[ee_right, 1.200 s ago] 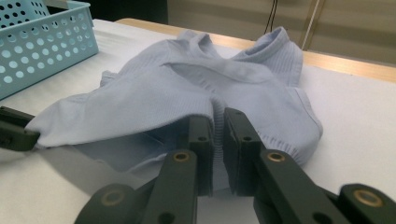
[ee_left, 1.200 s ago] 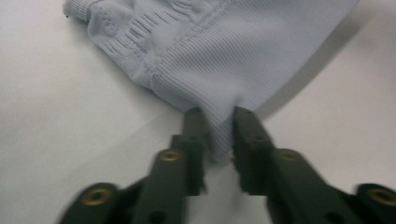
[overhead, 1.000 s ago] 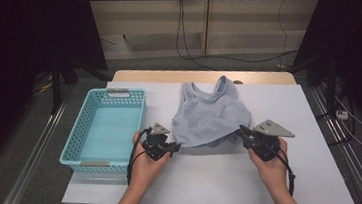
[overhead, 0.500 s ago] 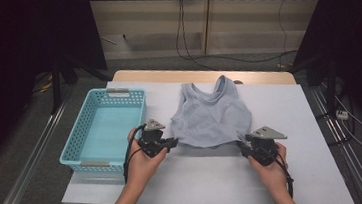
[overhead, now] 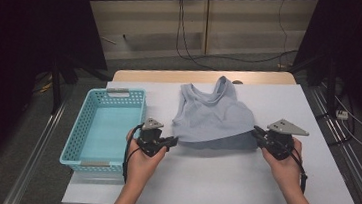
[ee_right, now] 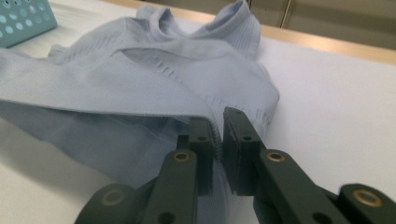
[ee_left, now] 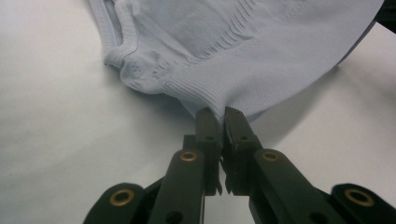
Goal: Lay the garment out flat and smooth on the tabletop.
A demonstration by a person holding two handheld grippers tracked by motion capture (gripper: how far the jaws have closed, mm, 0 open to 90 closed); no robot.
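A light blue-grey ribbed tank top (overhead: pixel 212 117) lies on the white table (overhead: pixel 221 181), straps pointing away from me. My left gripper (overhead: pixel 174 140) is shut on the left corner of its hem; in the left gripper view the jaws pinch the ribbed edge (ee_left: pixel 220 116) of the top (ee_left: pixel 243 42). My right gripper (overhead: pixel 256 133) holds the right hem corner. Its jaws have just been closing with the fabric between them, and they now pinch the top (ee_right: pixel 140 79) at the tips (ee_right: pixel 217 119). The hem hangs stretched between both grippers, slightly off the table.
An empty turquoise basket (overhead: pixel 89 118) stands on the table just left of my left hand; its corner (ee_right: pixel 23 18) appears in the right gripper view. A wooden strip (overhead: pixel 196 77) runs along the far table edge. White table surface lies in front of the top.
My right hand has shifted a little to the right, drawing the hem wider and tauter. The left hand has stayed in place on its corner.
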